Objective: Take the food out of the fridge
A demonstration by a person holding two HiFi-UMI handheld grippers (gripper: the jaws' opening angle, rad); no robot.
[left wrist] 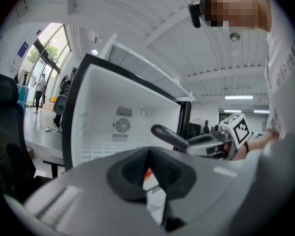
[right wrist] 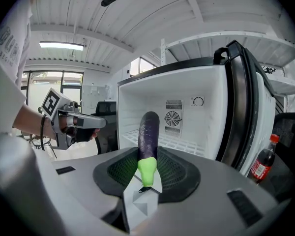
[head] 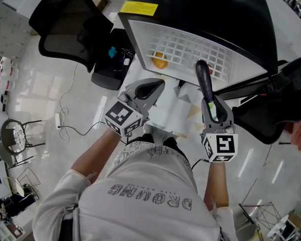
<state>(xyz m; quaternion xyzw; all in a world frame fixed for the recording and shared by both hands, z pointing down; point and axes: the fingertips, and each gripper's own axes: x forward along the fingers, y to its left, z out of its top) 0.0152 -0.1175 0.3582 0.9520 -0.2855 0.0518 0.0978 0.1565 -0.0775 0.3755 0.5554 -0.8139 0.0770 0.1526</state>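
Observation:
A small fridge (head: 190, 49) stands open in front of me, and an orange fruit (head: 160, 62) lies on its white wire shelf. My right gripper (head: 213, 109) is shut on the green stem end of a dark purple eggplant (head: 205, 82), which sticks out toward the fridge opening. In the right gripper view the eggplant (right wrist: 148, 132) stands up between the jaws of the right gripper (right wrist: 146, 178), in front of the bare fridge interior (right wrist: 187, 112). My left gripper (head: 140, 92) hovers to the left of it, jaws together with nothing in them. The left gripper view shows the eggplant (left wrist: 169, 135) from the side.
The fridge door (right wrist: 241, 107) hangs open at the right. A cola bottle (right wrist: 263, 161) stands beyond it. A black office chair (head: 70, 24) is at the left of the fridge and another (head: 276, 109) at the right. A cable with a power strip (head: 60, 122) lies on the floor.

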